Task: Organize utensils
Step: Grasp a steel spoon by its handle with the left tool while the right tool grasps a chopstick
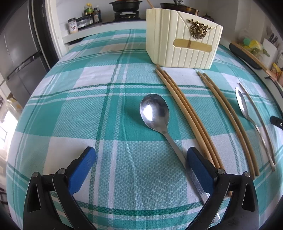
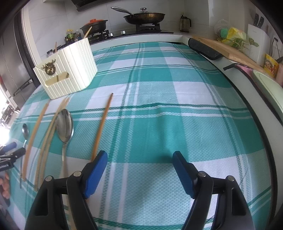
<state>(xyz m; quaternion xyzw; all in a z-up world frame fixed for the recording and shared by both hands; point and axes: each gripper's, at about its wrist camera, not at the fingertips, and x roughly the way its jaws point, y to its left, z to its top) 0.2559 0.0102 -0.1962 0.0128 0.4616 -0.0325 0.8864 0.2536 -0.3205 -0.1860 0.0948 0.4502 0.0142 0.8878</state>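
Note:
A cream utensil holder [image 1: 182, 38] stands on the checked tablecloth, also in the right wrist view [image 2: 68, 69]. A steel spoon [image 1: 154, 111] lies in front of my left gripper [image 1: 141, 154], which is open; the spoon's handle runs beside the right finger. A pair of chopsticks [image 1: 184, 104] lies right of it, then more chopsticks [image 1: 224, 109] and a second spoon [image 1: 245, 106]. My right gripper [image 2: 139, 155] is open and empty; a single chopstick [image 2: 102, 123] lies at its left finger, the spoon [image 2: 64, 123] further left.
A stove with a pan [image 2: 144, 16] and a pot [image 2: 94, 24] stands behind the table. A cutting board [image 2: 228, 46] and bags lie on the counter at right. A fridge [image 1: 19, 53] stands at left. The left gripper's tips [image 2: 10, 150] show at the edge.

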